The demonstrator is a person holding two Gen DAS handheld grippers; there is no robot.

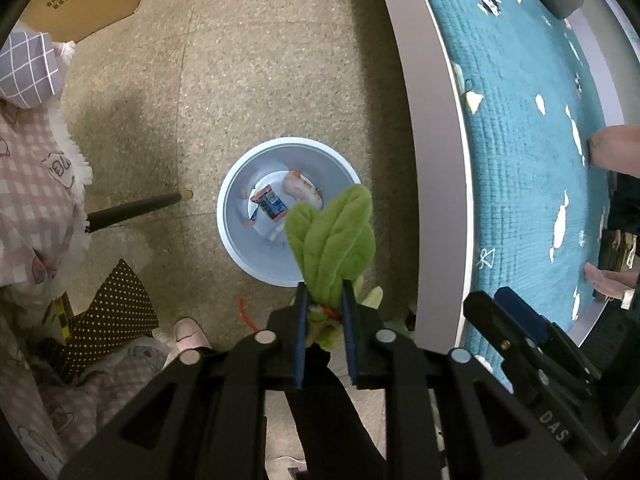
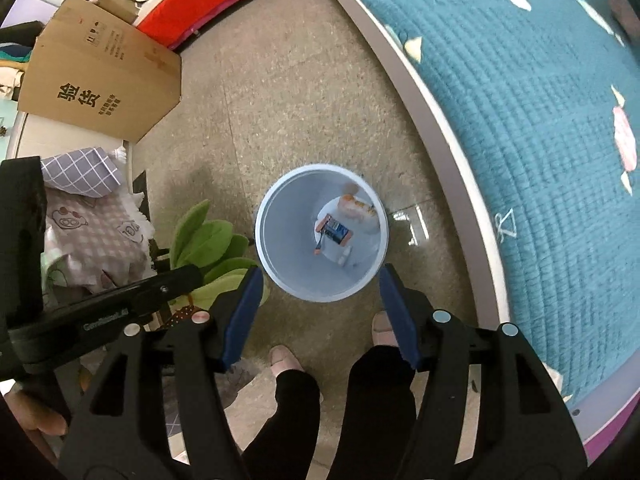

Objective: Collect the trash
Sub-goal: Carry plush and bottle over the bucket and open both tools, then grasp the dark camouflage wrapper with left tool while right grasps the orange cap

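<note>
Here the left gripper (image 1: 325, 300) is clenched on the stem end of a green plush leafy vegetable (image 1: 334, 236), its blue-padded jaws pressing in from both sides near a thin red tie, and the leaves fan out forward so that they overlap the near rim of a round pale-blue plastic waste bin (image 1: 240, 240) standing on the speckled beige floor (image 1: 260, 80). Inside the bin lie a blue-and-orange snack wrapper (image 1: 269, 202) and a white-and-orange packet (image 1: 302, 188), touching each other at the bottom. The right gripper (image 2: 322, 280) is released, its jaws spread wide with nothing between them, hanging above the same bin. In the right wrist view the green vegetable appears just left of the bin. A teal quilted bedspread (image 1: 520, 140) on a grey-framed bed lies right of the bin, and a brown cardboard box (image 2: 100, 76) stands well apart at upper left.
</note>
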